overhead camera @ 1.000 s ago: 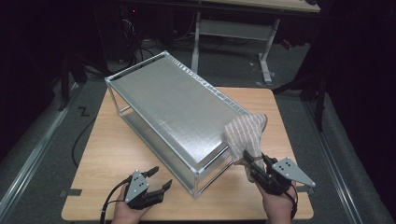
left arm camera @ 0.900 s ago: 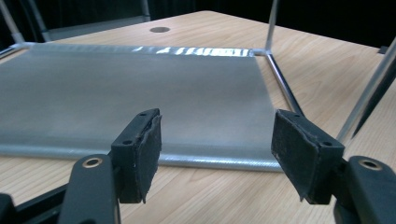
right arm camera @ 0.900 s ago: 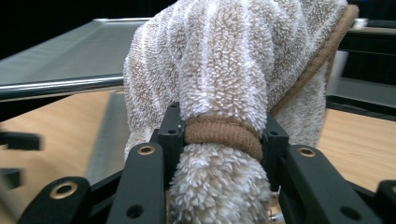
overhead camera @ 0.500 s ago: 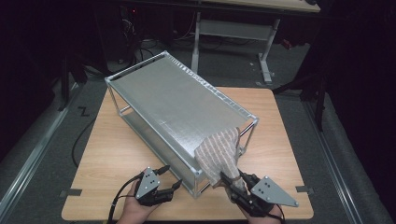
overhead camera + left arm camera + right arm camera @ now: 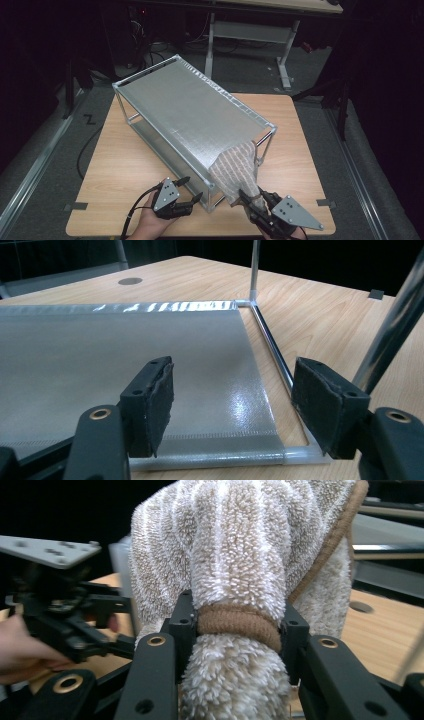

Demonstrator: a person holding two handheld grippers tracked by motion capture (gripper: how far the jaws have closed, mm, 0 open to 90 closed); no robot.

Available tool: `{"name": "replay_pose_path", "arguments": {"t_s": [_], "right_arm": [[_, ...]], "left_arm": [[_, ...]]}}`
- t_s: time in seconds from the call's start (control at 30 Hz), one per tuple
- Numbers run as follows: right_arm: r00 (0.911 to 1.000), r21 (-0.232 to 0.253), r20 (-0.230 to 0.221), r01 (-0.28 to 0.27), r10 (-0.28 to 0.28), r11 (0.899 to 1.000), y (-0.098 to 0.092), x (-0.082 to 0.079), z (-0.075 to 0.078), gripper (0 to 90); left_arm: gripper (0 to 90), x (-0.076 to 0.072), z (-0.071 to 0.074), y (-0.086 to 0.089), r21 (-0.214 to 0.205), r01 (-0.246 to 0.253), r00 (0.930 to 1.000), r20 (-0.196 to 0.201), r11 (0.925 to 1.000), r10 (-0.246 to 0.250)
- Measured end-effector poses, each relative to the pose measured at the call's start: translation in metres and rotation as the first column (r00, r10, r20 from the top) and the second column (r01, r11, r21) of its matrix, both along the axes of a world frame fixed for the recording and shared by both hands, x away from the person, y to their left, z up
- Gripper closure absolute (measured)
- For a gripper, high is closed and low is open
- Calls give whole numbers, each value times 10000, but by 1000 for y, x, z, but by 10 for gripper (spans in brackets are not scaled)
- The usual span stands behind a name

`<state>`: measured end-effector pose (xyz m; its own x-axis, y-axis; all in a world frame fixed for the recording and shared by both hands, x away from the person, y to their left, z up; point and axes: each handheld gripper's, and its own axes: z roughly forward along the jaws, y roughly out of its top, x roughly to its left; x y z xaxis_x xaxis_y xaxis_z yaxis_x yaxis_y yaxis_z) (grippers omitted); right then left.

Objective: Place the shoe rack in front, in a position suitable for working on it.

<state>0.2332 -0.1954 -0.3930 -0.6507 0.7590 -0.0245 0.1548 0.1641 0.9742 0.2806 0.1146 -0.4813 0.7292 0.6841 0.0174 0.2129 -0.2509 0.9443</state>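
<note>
Wooden table: rack bears towel; right gripper jaws clamp towel; left gripper jaws wide, empty.

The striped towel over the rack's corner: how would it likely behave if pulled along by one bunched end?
The towel looks floppy: it drapes over the rack corner and bunches between the right tongs. Its thick looped pile probably grips the pads rather than slipping. It may drag on the rack's edge instead of sliding off freely.
</note>
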Motion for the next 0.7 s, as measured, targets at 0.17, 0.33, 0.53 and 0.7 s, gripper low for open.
{"name": "replay_pose_path", "arguments": {"t_s": [0.17,0.33,0.53,0.7], "right_arm": [[9952,100,-185,962,-960,9953,-23,11,-4,629],[9818,154,-303,1880,-1875,9820,-47,23,-9,631],[9521,119,-463,3032,-3024,9529,-73,40,-17,631],[9239,-37,-797,3751,-3742,9270,-88,58,-26,632]], "left_arm": [[336,0,0,-1,8,16,10000,1,10000,-16],[336,-1,0,1,23,-24,10000,12,10000,24],[335,-5,0,8,-21,-255,9997,-42,9997,255],[336,-10,0,18,-47,-592,9982,-76,9982,592]]}}
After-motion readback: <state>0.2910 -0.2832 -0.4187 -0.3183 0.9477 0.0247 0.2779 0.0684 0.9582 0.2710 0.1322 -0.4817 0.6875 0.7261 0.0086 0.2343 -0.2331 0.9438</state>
